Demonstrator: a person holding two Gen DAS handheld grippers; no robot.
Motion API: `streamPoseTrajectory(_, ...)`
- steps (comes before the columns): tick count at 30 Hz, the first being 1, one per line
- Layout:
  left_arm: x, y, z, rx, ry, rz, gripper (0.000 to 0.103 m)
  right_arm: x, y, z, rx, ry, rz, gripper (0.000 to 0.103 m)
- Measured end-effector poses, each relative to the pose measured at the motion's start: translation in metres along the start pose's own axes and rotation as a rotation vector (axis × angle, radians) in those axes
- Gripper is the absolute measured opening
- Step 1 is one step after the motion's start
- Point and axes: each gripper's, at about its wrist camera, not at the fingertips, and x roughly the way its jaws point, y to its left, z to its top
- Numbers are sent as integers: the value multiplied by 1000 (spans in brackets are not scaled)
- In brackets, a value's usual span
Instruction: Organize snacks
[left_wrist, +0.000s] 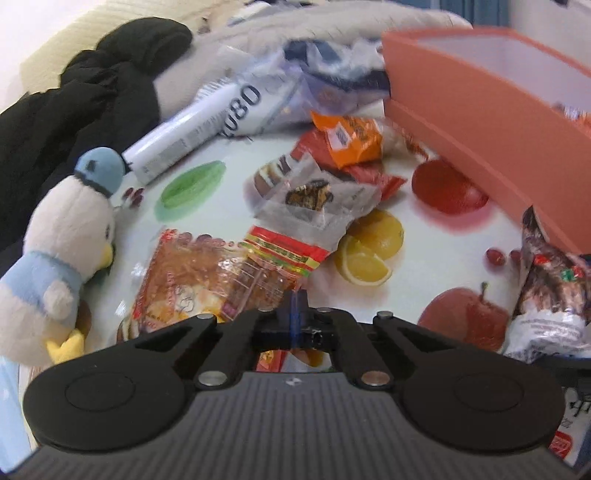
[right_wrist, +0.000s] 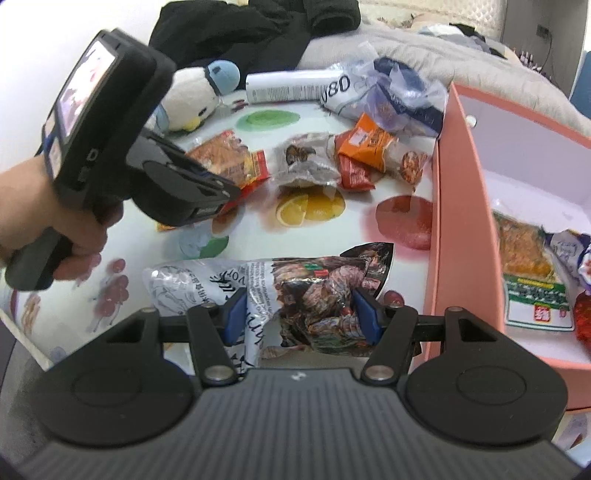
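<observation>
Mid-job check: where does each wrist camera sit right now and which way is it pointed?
Left wrist: rides on the left gripper, low over the table, facing the orange packet and pink box; its jaws are together.
Right wrist: rides on the right gripper, whose pads flank the silver packet; the left hand and its gripper show.
Both see the plush bird and the box.
</observation>
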Motion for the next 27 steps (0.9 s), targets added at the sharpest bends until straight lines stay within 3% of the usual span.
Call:
streamPoseTrajectory(16, -127, -5, -14, -362, -167, -38, 0, -74, 9, 3, 17, -131, -13, 63)
streamPoseTrajectory(27, -191, -38, -20, -442, -255, -99, 0, -124, -4, -11, 33, -196, -66, 63)
